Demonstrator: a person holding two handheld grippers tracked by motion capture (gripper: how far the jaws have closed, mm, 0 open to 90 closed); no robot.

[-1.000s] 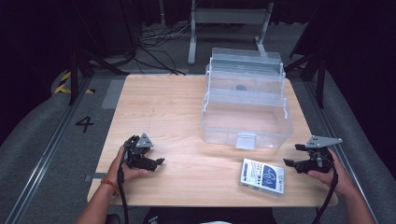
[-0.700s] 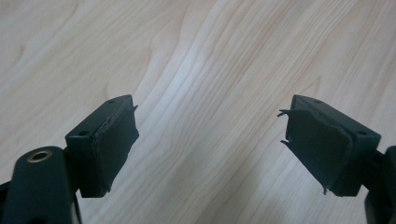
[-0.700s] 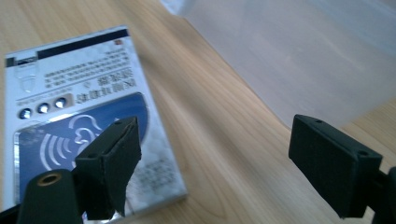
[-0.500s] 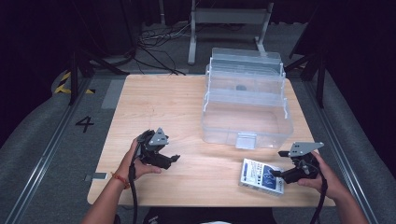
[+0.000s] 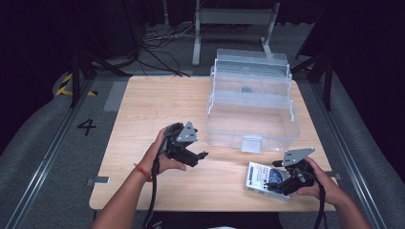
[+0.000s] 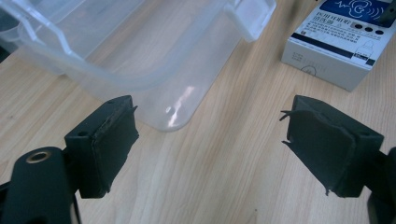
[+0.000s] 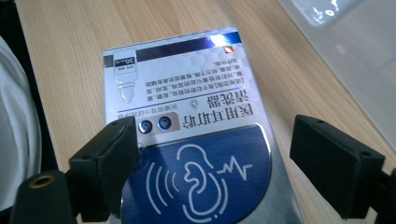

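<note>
Under the right claw (image 7: 215, 172), box (image 7: 187, 116)

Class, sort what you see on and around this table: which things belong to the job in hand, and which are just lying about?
In the job:
- white and blue box, flat on the table
- right gripper, jaws open over the box
- left gripper, open, nothing between its jaws
- clear plastic bin, likely where the box goes

Lying about:
- cables on the floor
- metal stand behind the table

Clear plastic box (image 6: 140, 60): lying ahead of the left jaws, its rounded corner reaching in between them.
White latch (image 6: 250, 16): sitting on the box front, beyond the left jaws.
Wooden table (image 6: 224, 154): lying under both jaw pairs.
</note>
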